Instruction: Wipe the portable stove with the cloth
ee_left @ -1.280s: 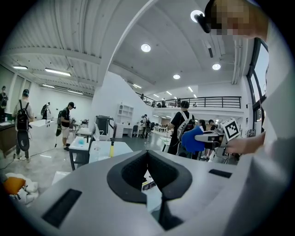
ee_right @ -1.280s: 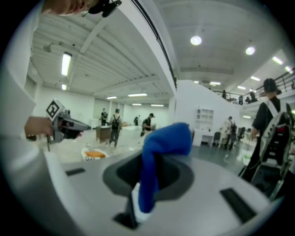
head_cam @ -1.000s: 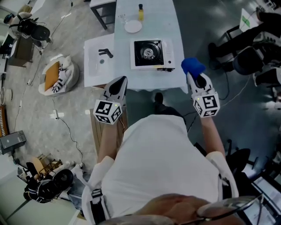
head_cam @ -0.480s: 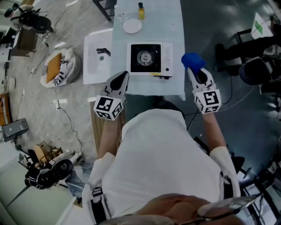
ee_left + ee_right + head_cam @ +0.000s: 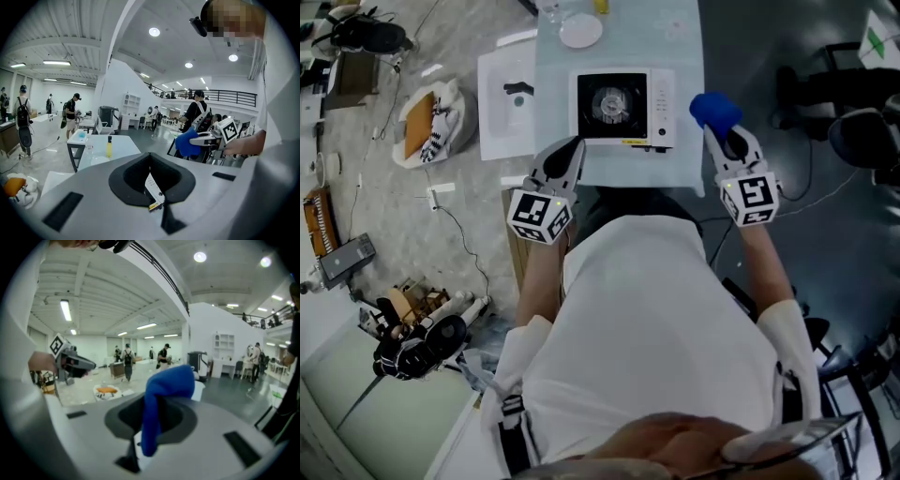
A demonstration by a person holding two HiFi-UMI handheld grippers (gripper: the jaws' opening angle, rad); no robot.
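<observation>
Blue cloth [image 5: 713, 110] is hanging clamped in the right gripper [image 5: 722, 139] off the table's [image 5: 680, 33] right edge, the portable stove [image 5: 623, 97] sitting just to its left. The left gripper [image 5: 572, 148], jaws together and empty, is hovering by the stove's near-left corner.

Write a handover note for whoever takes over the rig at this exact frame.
Left tongs: shut, empty, hovering over the near edge of the table, by the front-left corner of the stove.
Right tongs: shut on the blue cloth, held in the air off the table's right edge, beside the stove and not touching it.
Done: the cloth is gripped.
Left: bring the cloth onto the stove and wipe it; there is no contact yet.
</observation>
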